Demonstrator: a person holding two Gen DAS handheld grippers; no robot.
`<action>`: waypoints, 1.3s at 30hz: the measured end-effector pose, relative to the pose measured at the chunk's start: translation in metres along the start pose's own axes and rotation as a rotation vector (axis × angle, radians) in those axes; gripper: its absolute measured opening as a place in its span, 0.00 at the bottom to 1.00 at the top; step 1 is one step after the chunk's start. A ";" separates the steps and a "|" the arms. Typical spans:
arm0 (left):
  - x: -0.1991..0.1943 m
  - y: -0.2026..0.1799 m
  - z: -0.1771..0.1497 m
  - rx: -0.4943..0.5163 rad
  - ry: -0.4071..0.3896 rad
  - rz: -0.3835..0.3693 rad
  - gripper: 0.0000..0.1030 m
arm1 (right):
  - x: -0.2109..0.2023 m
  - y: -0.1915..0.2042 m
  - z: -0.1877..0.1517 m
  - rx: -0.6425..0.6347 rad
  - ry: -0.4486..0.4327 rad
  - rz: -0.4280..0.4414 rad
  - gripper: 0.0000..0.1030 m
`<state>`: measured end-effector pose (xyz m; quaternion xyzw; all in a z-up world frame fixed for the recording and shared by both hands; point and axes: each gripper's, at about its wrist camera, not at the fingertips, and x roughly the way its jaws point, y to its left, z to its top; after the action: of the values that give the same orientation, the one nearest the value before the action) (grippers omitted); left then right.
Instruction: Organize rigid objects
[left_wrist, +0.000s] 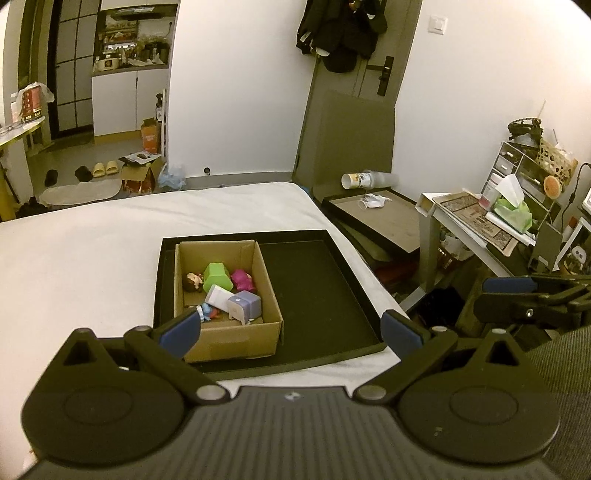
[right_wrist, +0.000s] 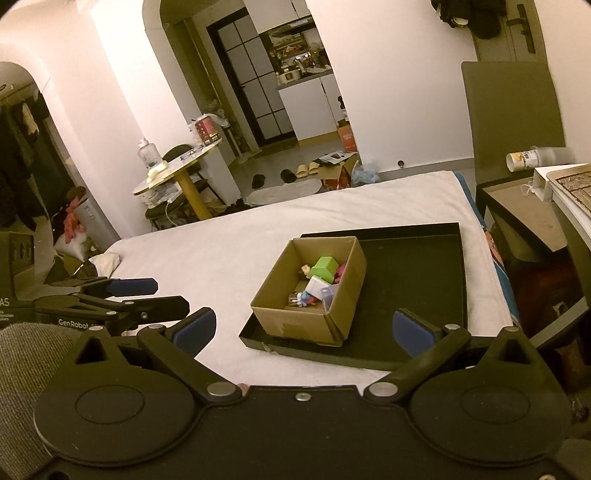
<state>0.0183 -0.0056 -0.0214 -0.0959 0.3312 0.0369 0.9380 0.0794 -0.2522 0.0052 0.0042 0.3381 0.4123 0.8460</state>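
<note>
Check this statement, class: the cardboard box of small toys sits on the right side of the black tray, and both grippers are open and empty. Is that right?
One slip: the cardboard box sits on the left side of the black tray, as the left wrist view shows. The left gripper and right gripper are indeed open and empty.

place: home, studio flat | signs: bed (left_wrist: 147, 218), kitchen shelves (left_wrist: 131, 37), slippers (left_wrist: 105, 169), coats on door (left_wrist: 340, 29), cluttered desk (left_wrist: 491, 221), round table (right_wrist: 177, 166)
</note>
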 end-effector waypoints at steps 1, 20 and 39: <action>0.000 0.000 0.000 0.001 -0.001 0.001 1.00 | 0.000 0.000 0.000 0.000 0.000 0.000 1.00; 0.000 0.000 0.000 -0.005 0.000 0.003 1.00 | -0.002 0.004 0.001 -0.013 -0.006 -0.008 1.00; 0.000 0.001 0.000 -0.005 -0.004 0.006 1.00 | -0.002 0.005 0.002 -0.015 -0.008 -0.008 1.00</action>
<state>0.0177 -0.0044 -0.0217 -0.0971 0.3294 0.0409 0.9383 0.0758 -0.2502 0.0092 -0.0016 0.3316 0.4113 0.8491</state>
